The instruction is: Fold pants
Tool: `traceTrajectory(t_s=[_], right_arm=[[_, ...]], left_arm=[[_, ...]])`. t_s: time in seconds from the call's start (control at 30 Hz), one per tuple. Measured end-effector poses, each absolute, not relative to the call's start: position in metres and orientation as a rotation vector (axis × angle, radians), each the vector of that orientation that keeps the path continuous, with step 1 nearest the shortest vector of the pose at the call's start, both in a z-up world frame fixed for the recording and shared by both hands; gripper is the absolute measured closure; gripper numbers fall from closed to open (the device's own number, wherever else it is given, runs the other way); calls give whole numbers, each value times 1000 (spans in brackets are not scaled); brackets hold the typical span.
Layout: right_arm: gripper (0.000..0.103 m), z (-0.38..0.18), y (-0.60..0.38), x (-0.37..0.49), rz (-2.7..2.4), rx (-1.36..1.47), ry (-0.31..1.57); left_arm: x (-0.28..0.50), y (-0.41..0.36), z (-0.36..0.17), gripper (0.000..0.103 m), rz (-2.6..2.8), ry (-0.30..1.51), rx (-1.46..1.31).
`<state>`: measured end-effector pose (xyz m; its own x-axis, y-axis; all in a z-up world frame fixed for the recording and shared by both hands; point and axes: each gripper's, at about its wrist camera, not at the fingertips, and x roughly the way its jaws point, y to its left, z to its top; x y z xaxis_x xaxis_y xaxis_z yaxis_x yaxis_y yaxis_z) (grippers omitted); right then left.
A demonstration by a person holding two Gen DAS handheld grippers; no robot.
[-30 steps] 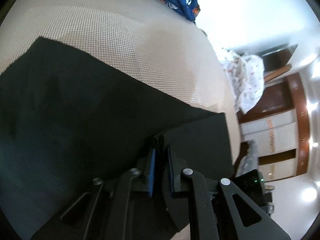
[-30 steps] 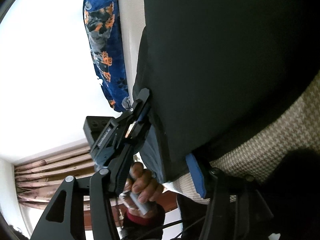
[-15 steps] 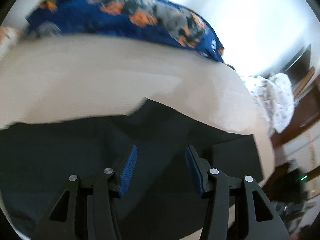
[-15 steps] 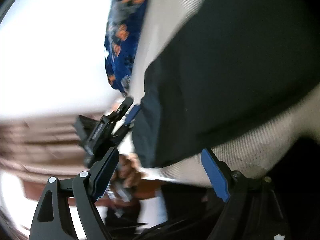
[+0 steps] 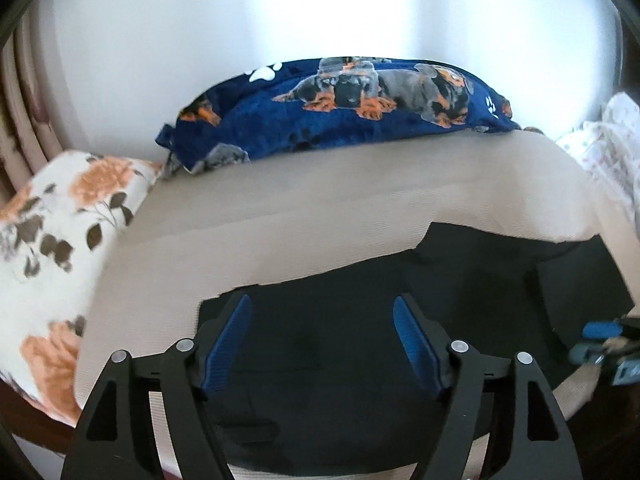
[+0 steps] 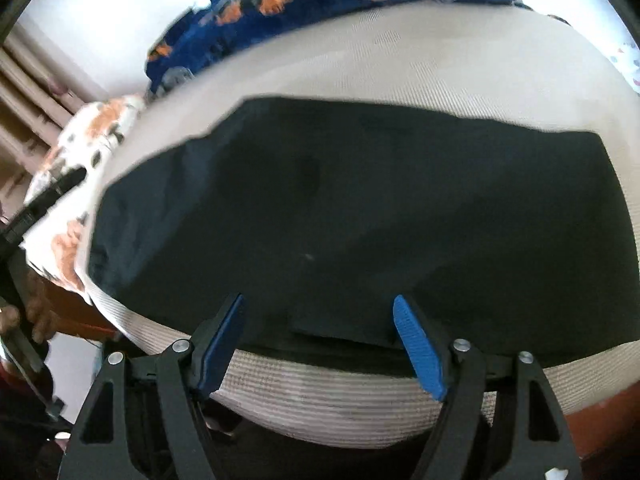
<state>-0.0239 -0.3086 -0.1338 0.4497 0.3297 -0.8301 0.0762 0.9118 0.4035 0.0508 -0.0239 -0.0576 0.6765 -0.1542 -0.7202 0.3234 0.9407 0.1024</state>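
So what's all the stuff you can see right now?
pants: one, black, lying flat on the bed
bed: one, beige cover, under the pants
dog pillow: one, dark blue, far edge of the bed
flower pillow: one, white and orange, left end
spotted cloth: one, white, right edge
left gripper: one, black with blue pads, opening, nothing between them
right gripper: one, same colours, closing, nothing between them
hand: one, holding the left gripper

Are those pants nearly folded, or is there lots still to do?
One fold looks done: the pants lie flat as a doubled dark block on the bed. Nothing is in hand: the left gripper is opening and the right gripper is closing slightly, both clear of the cloth. The block is long, so probably another fold remains.
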Motion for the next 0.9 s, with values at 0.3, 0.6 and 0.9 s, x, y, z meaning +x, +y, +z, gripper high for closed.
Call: traceTrajectory(t_s=[0.3,0.6,0.9], right_arm=[[29,-98,-268,-11,277,444,975],[27,-120,-227,-3,351,442,1048],[25,-134,-234,-2,349,512,1069]], left_arm=[[41,-20,-57,27,-247,774,259],[63,43,-78,25,-302,968,11],[79,151,-132,26,-500,1157,-436]])
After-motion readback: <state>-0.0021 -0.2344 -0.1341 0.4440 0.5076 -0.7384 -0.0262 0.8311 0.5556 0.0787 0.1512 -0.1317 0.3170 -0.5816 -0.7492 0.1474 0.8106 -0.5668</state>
